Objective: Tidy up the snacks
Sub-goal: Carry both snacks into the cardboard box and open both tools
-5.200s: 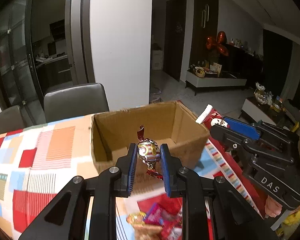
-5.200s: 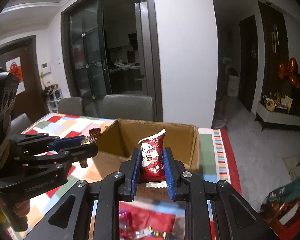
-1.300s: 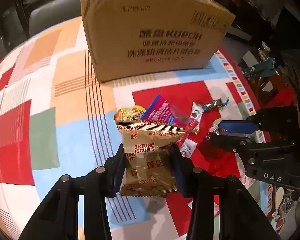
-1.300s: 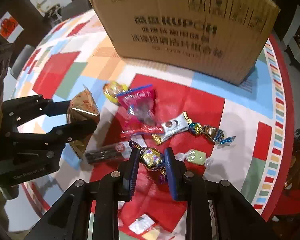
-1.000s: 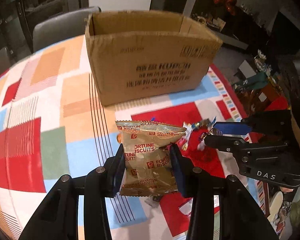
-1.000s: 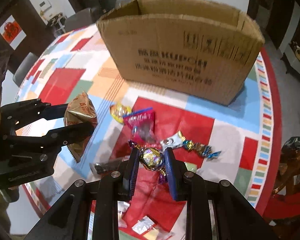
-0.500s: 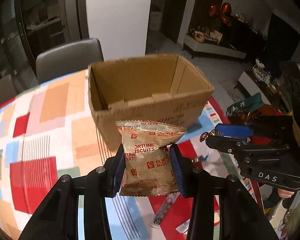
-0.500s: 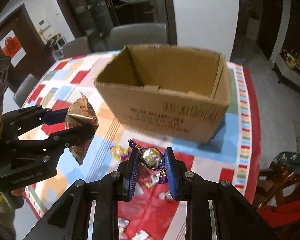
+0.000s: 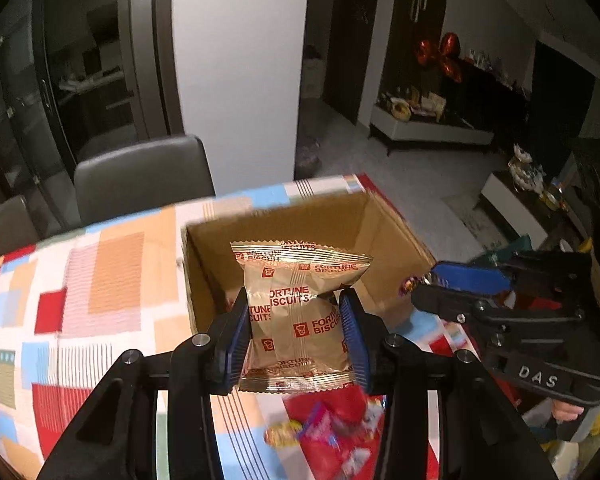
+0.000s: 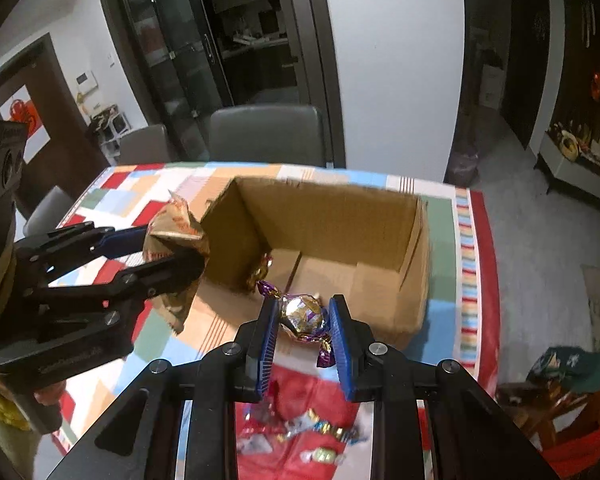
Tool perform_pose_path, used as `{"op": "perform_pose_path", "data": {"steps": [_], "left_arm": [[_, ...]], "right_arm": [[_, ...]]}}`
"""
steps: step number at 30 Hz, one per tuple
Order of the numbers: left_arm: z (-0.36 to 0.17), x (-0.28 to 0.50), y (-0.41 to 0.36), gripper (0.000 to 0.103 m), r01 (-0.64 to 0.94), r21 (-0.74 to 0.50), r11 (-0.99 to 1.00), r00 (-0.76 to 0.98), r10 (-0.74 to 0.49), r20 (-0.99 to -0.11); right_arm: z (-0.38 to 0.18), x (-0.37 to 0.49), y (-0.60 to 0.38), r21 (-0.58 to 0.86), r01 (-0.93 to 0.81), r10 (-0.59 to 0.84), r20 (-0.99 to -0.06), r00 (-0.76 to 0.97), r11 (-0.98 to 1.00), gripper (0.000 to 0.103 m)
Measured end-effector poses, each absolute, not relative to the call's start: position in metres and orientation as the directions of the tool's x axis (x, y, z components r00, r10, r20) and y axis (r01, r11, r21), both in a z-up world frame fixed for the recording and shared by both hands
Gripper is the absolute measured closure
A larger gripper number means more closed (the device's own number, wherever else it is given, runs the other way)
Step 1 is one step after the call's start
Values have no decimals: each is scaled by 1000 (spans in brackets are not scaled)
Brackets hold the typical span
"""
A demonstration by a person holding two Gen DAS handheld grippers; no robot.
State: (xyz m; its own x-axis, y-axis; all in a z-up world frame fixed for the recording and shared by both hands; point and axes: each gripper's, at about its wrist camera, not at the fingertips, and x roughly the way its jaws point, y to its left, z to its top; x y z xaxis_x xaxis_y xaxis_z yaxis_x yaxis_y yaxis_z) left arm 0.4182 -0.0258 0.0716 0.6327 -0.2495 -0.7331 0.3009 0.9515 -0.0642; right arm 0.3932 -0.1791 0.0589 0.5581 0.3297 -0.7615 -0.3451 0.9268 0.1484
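The left gripper (image 9: 296, 336), black-framed with blue pads, is clamped on a gold foil packet printed "Fortune Biscuits" in red (image 9: 298, 316). The packet stands upright between the pads, squeezed at its waist, its crimped top edge fanning out above the fingertips and its bottom edge hanging just below them. From the right wrist view the same packet (image 10: 176, 248) shows edge-on in that gripper, held in the air beside the left wall of the box.

The right gripper (image 10: 303, 320), of the same black and blue build, is closed on a round sweet wrapped in silver, gold and purple foil (image 10: 303, 318). The sweet sits right at the fingertips, with one twisted purple end sticking up to the left and the other hanging down to the right.

Just beyond both grippers lies an open brown cardboard box (image 10: 414, 272), its flaps folded inside; a small gold-wrapped sweet (image 10: 260, 268) rests on its floor against the left wall. The box stands on a table covered by a patchwork cloth of red, orange, blue and green squares (image 9: 80, 280). On the cloth beneath the grippers, nearer than the box, lie loose wrapped sweets and small packets (image 10: 320, 436), blurred. Grey chairs (image 10: 266, 136) stand at the far edge of the table
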Motion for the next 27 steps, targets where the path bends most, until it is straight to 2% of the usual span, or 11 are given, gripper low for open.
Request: {"op": "perform_pose_path", "data": {"steps": [13,14,16,20,27], "left_arm": [[51,475,-26,59,229,-57,972,664,-198,-721],[48,478,-26,57,221,-54,974,664,-191,-723],[45,482,-26,42,196,-32,980,665,-156,-731],[42,471,-24,39,176,-17,984,673,-133,-727],[51,436,-22,39,182,-34,983,681,-151,-717]], "right_arm": [[42,436,-185,133,-288,287,-744,603,948,76],[40,438,-185,129,-283,281,-742,609,951,76],[39,440,-184,114,-269,262,-740,619,956,71],[38,436,-184,103,-264,251,-742,621,959,65],[42,413,-185,102,-293,269,-742,614,951,65]]}}
